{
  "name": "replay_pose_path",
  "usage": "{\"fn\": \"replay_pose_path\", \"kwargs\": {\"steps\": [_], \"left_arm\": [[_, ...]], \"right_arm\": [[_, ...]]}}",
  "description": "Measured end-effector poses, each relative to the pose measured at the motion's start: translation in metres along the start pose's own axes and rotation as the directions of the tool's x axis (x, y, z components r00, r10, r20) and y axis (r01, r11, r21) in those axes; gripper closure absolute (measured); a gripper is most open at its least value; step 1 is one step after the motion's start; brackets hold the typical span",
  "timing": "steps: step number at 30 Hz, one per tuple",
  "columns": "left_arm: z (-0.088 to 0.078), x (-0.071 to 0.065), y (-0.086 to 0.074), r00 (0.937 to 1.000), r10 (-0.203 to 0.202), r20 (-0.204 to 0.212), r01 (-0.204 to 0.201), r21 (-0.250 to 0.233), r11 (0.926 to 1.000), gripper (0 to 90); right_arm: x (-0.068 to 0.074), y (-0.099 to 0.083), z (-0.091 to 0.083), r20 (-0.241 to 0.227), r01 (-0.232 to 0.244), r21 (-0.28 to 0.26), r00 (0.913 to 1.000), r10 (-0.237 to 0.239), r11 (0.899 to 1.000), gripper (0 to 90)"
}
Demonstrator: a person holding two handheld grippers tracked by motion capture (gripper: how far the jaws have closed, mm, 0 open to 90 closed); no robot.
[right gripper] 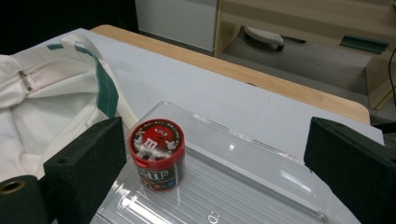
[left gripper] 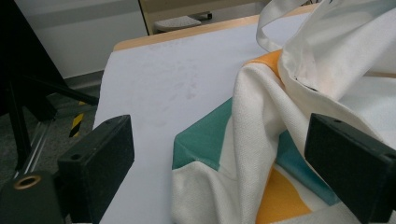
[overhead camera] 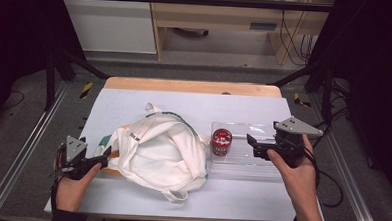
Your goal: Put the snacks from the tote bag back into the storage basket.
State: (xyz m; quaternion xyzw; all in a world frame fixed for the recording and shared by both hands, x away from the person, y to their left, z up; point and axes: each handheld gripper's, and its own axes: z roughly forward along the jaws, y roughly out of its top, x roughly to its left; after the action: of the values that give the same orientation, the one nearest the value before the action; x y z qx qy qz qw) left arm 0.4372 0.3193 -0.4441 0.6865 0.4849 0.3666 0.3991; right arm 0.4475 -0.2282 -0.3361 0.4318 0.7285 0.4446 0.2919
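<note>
- Black jaws of the left gripper (left gripper: 224, 154) stand wide apart at the bottom of the left gripper view, one low on the left, one low on the right, with a fold of the tote bag (left gripper: 243, 140) lying between them but gripped by neither.
- From above, that gripper (overhead camera: 99, 159) sits at the lower left of the frame, at the bag's left edge.
- Jaws of the right gripper (right gripper: 215, 168) are likewise spread open and hold nothing; the candy tub (right gripper: 157, 155) stands just inside the left one, apart from both.
- From above, the right gripper (overhead camera: 255, 145) hovers at centre right over the clear tray (overhead camera: 246, 165), with the tub (overhead camera: 221, 141) upright at the tray's left end, close beside the bag (overhead camera: 157, 151).
- Handling, as I judge it: the bag is soft, limp cloth, light, and will sag and slide on the white table cover (overhead camera: 194, 103); its rim hem or one of its straps looks the best hold.
- The tub looks rigid, small and fairly light, with smooth round sides that could slip or tip; a grip across the middle of its body would suit it.
- The tray seems thin, stiff plastic and may skid when nudged.
- Count: one bag, one tub, one tray, two grippers.
</note>
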Motion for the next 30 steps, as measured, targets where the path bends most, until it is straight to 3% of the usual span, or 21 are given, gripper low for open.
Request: {"fn": "replay_pose_path", "kwargs": {"steps": [30], "left_arm": [[0.000, 0.007, -0.002, 0.9999, -0.013, -0.003, 0.013, 0.005, 0.9999, 6.7]], "right_arm": [[-0.038, -0.049, -0.017, 0.092, -0.068, 0.031, 0.9937, 0.065, 0.997, 5.4]]}}
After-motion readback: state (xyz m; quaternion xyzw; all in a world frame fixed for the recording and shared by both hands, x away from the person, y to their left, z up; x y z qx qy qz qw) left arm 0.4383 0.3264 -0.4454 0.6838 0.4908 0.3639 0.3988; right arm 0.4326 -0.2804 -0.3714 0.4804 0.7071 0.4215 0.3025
